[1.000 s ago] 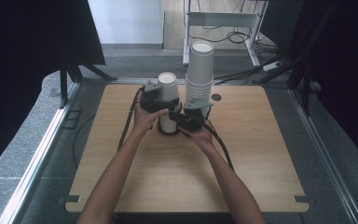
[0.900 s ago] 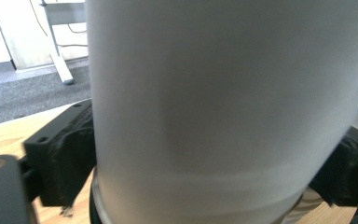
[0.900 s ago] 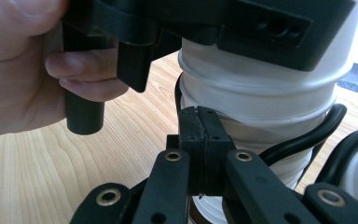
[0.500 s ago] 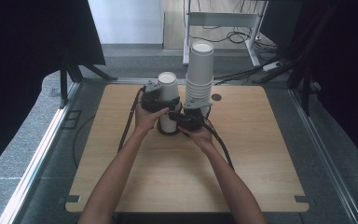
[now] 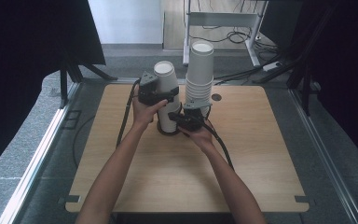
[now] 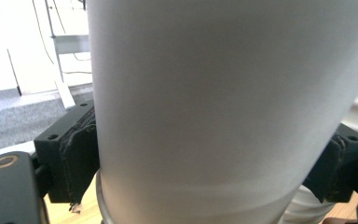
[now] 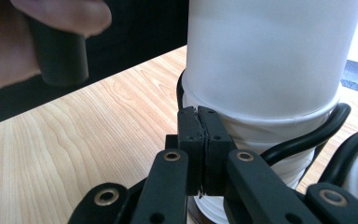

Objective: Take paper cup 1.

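Top cup (image 5: 166, 83) between left gripper (image 5: 154, 94) jaws — just closed, gripping it, right gripper (image 7: 200, 140) pressed shut — against cup stack (image 5: 168, 122) base

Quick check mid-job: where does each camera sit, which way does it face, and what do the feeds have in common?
High view: above the near edge, facing forward and down on the light wooden table; both forearms show.
Left gripper view: on the left claw, facing the white paper cup clamped between its black pads.
Right gripper view: on the right claw, shut, facing the lower stack of white paper cups; fingers at top left.
Shared: the short cup stack and the tabletop.
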### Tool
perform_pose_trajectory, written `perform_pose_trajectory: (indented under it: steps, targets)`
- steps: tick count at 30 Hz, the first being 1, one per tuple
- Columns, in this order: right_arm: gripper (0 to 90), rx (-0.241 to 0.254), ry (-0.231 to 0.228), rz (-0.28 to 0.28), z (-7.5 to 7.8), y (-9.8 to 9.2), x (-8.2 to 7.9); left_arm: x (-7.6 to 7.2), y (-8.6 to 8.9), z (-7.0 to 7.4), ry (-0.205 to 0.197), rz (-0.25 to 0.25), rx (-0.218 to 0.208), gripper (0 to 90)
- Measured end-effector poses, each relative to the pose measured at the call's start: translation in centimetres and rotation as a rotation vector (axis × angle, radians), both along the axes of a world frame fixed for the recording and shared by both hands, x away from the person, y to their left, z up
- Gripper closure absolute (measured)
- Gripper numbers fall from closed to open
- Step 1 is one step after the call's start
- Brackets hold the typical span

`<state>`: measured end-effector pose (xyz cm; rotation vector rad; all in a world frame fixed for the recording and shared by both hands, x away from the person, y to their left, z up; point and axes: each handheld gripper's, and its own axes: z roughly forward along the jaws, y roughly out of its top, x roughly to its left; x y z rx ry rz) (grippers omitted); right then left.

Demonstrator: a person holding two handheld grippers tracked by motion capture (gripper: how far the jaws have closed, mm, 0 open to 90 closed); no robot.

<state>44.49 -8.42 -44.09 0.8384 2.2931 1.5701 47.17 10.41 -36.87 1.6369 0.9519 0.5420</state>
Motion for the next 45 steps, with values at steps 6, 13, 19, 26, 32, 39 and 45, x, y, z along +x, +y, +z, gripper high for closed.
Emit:
perform_pose_trajectory:
  steps: [6,13,19,26,32,39,45]
  targets:
    - [87.6,-0.005,-0.002,0.002,0.0,0.0,0.0,-0.1,0.4,1.0,-0.023,0.013,-0.024,11.8]
    - [87.5,-0.006,-0.003,0.007,0.0,0.0,0.0,-0.5,1.1,1.9,-0.045,0.013,-0.058,11.9]
    - [87.0,-0.025,-0.007,0.008,-0.1,0.0,0.0,-1.4,1.5,3.4,-0.087,-0.001,-0.074,11.9]
    - [86.6,-0.022,0.002,-0.001,0.0,-0.1,0.0,-3.0,1.7,5.0,-0.128,-0.023,-0.072,11.9]
    - [86.4,-0.016,0.0,-0.006,0.2,-0.4,-0.3,-4.2,1.9,5.6,-0.142,-0.04,-0.083,11.9]
    - [85.9,-0.005,-0.014,-0.008,0.5,-1.1,-0.7,-5.5,2.3,6.0,-0.154,-0.055,-0.092,12.0]
    - [85.3,-0.003,-0.023,-0.002,0.5,-1.2,-1.1,-6.4,2.6,5.9,-0.163,-0.067,-0.086,12.1]
